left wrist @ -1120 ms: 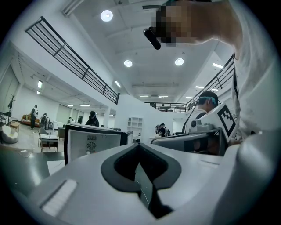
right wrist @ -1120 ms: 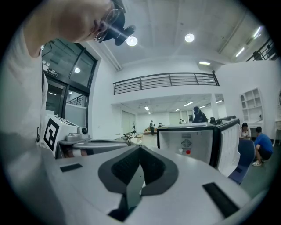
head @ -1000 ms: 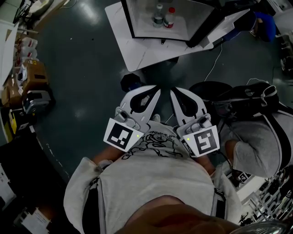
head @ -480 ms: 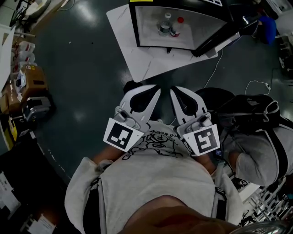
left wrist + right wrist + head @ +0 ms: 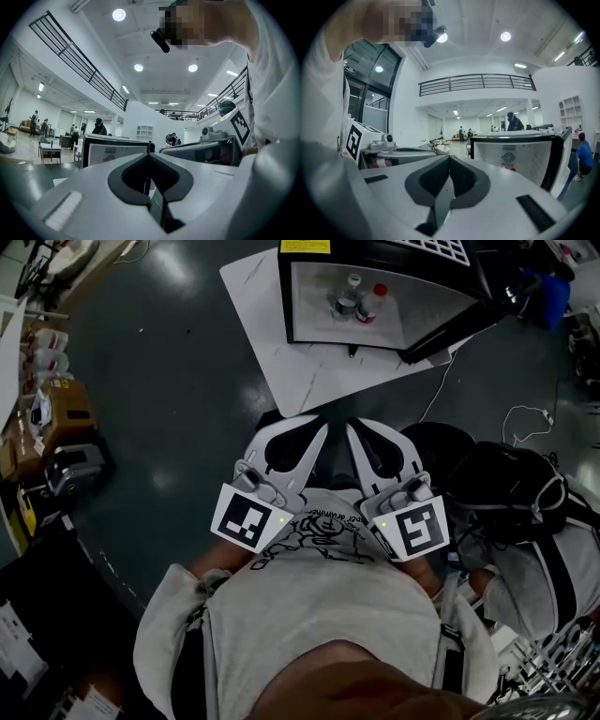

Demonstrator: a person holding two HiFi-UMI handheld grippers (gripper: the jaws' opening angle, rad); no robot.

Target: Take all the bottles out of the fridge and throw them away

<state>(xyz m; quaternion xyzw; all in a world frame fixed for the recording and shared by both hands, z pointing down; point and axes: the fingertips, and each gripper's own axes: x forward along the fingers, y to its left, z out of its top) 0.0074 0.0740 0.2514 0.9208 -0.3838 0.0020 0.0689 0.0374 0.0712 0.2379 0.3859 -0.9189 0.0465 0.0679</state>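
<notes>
A small black fridge (image 5: 309, 296) stands open on a white slab (image 5: 291, 371), its door (image 5: 450, 320) swung out to the right. Inside it stand two bottles side by side, one with a pale cap (image 5: 347, 298) and one with a red cap (image 5: 373, 304). My left gripper (image 5: 323, 426) and right gripper (image 5: 351, 426) are held close together in front of my chest, well short of the fridge, both shut and empty. The left gripper view has shut jaws (image 5: 149, 155) and the fridge (image 5: 117, 152) ahead. Beyond the shut jaws (image 5: 450, 158) in the right gripper view I see the fridge (image 5: 515, 154).
A black backpack (image 5: 506, 484) and a dark round thing (image 5: 433, 442) lie on the floor to my right. A white cable (image 5: 436, 381) runs from the slab. Cardboard boxes (image 5: 61, 399) and clutter line the left side. People (image 5: 98, 127) stand far off in the hall.
The fridge and its slab have drawn closer, sliding down the head view. Both grippers have kept their pose in front of my chest and stayed shut.
</notes>
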